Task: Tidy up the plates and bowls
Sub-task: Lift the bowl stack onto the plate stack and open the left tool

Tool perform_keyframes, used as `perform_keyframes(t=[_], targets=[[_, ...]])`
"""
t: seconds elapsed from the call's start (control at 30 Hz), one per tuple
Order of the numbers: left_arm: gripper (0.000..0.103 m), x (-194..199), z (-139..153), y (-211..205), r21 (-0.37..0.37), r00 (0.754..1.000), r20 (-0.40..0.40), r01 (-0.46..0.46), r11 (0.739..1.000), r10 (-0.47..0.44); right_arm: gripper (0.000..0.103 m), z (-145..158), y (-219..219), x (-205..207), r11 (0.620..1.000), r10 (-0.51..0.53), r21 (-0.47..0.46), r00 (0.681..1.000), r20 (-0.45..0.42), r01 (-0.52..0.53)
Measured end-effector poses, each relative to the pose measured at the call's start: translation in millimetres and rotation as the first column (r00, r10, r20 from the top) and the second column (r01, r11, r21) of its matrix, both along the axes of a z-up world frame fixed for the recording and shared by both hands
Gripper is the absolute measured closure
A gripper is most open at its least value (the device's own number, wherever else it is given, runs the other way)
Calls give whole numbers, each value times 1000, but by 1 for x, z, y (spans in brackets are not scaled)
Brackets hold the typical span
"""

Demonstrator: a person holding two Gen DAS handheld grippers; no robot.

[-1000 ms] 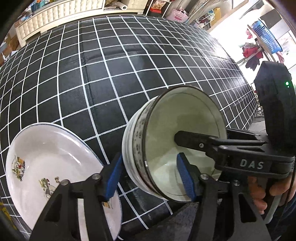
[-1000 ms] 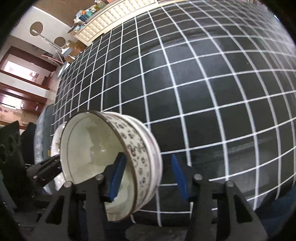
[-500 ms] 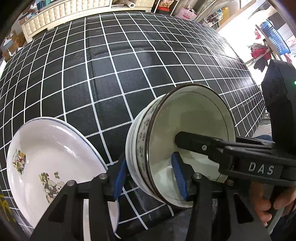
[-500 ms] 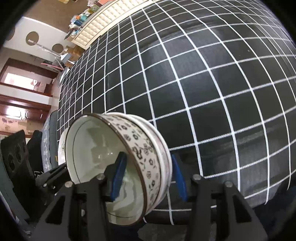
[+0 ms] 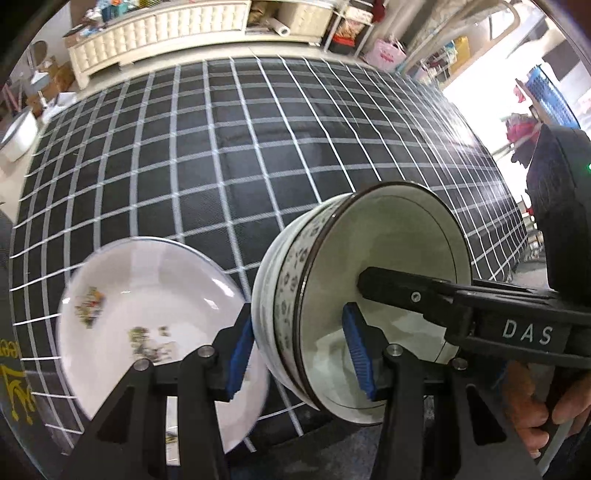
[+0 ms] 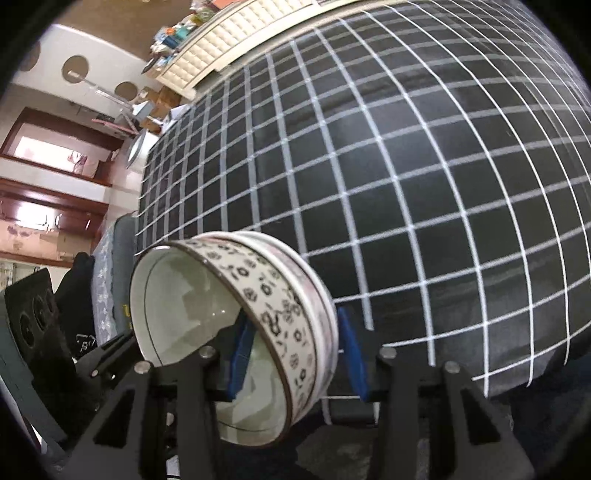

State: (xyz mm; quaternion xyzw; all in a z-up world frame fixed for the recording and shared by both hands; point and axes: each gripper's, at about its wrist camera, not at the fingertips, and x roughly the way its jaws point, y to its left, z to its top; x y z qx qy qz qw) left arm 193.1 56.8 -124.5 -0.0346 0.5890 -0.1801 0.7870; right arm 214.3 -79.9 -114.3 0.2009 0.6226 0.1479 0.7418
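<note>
A nested stack of white bowls (image 5: 388, 251) with a black flower pattern hangs tilted above the black grid tablecloth (image 5: 258, 147). My left gripper (image 5: 299, 354) is shut on the stack's near wall, one blue pad outside and one inside. My right gripper (image 6: 293, 350) grips the opposite wall of the bowls (image 6: 266, 291) the same way, its jaws closing. One of its black fingers (image 5: 424, 295) reaches into the bowl in the left wrist view. A white plate (image 5: 147, 302) with cartoon prints lies on the cloth left of the stack.
The tablecloth (image 6: 406, 184) stretches far ahead of both grippers. A cream tufted cabinet (image 5: 159, 33) stands beyond the table's far edge. A person's hand (image 5: 535, 406) holds the right gripper's handle. A white basin (image 5: 18, 136) sits on the floor at left.
Both grippers have risen with the bowl stack, so the table looks farther away. Their pads have drawn closer onto the bowl walls. The plate stays on the cloth.
</note>
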Motion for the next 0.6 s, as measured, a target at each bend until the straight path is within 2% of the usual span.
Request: perform_keyframes(t=[0.23, 0.4, 0.6], targets=[[58, 1, 22, 55, -11, 991, 34, -126, 992, 126, 55, 15, 58, 20, 994, 106, -10, 994, 16, -106], [58, 3, 15, 100, -17, 976, 6, -216, 976, 216, 57, 6, 98, 30, 984, 179, -8, 984, 4, -179], [58, 4, -6, 127, -8, 962, -27, -274, 962, 273, 59, -15, 125, 36, 975, 220, -26, 975, -40, -221]])
